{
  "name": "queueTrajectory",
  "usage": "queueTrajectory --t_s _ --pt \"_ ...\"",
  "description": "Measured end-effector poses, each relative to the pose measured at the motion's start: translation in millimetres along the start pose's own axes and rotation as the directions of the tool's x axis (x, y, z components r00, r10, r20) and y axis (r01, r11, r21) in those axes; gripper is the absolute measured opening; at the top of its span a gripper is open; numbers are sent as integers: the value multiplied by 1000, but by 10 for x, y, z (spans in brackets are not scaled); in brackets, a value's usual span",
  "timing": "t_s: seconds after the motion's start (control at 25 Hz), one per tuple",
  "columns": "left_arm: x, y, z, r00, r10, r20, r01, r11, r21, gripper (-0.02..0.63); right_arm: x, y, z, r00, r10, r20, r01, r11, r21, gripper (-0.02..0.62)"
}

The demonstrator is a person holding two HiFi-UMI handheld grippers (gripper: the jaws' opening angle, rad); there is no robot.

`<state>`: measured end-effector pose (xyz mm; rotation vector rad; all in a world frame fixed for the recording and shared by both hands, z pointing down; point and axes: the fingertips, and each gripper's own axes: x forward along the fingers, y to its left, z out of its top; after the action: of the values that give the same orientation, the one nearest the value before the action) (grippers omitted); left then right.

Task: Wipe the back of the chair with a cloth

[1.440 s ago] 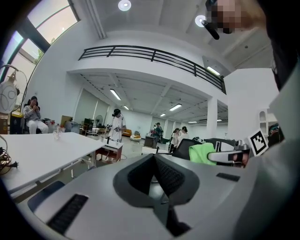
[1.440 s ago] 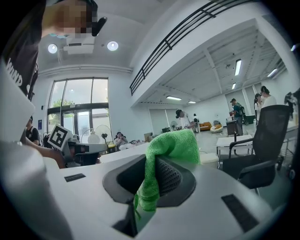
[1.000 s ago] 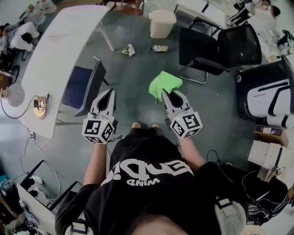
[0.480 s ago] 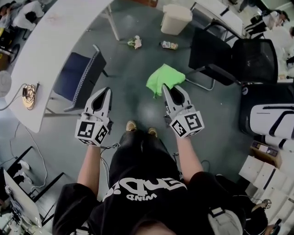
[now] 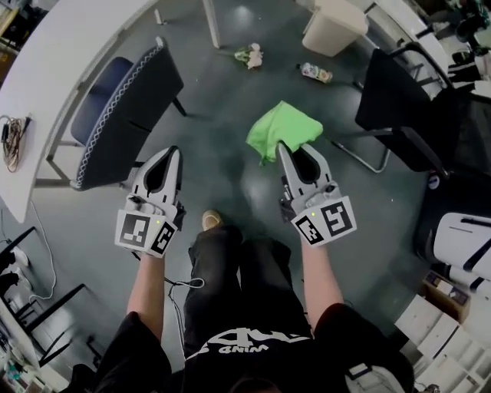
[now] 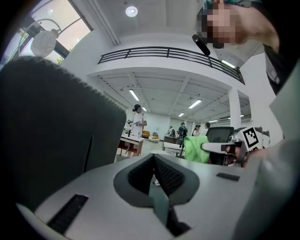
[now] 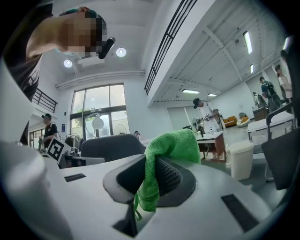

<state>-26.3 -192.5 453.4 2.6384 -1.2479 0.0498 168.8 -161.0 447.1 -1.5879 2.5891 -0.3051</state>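
Your right tongs (image 5: 294, 151) are closed on the cloth (image 5: 282, 129). The cloth is bright green with a fuzzy nap, and it is crumpled. Most of it bunches out past the tips in a soft lump, over the floor (image 5: 230, 115). The right gripper view shows a fold pinched between the ribbed pads. A narrow tail hangs below them with a loose thread at its end.

Your left tongs (image 5: 166, 156) are closed, pads together, with nothing between them.

The chair (image 5: 126, 115) stands ahead and to your left, just beyond the left tongs. Its back is dark with a pale stitched edge along the rim. The seat is blue and pushed partly under the white table (image 5: 69, 61). In the left gripper view the dark back fills the left side, close up. No contact with it shows.

The cloth is well apart from the chair back, off to its right. It is held at about the same height as the left tongs' tips.

You stand with both arms out in front, and one shoe shows between the tongs. A pale bin (image 5: 337, 23), a bottle (image 5: 316, 73) lying on the floor and a black chair (image 5: 399, 107) are further off to your right.
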Motion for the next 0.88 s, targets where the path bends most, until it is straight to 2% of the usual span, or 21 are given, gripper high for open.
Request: queueTrajectory --t_s 0.28,0.4,0.68,0.88 --pt "128 280 -1118 998 26 58 -26 1000 10 0 311 -136 -1155 993 120 14 -120 992 -28 48" --pt "170 423 -1462 994 55 90 -58 998 31 0 455 -214 -1527 987 154 42 -153 988 -32 48" --pt "199 501 -1851 987 71 141 -84 993 83 0 606 -289 -2117 972 217 91 -216 976 -19 48" --pt "2 565 -1952 987 88 135 -100 991 85 0 621 -133 -2250 959 263 104 -261 965 -27 48"
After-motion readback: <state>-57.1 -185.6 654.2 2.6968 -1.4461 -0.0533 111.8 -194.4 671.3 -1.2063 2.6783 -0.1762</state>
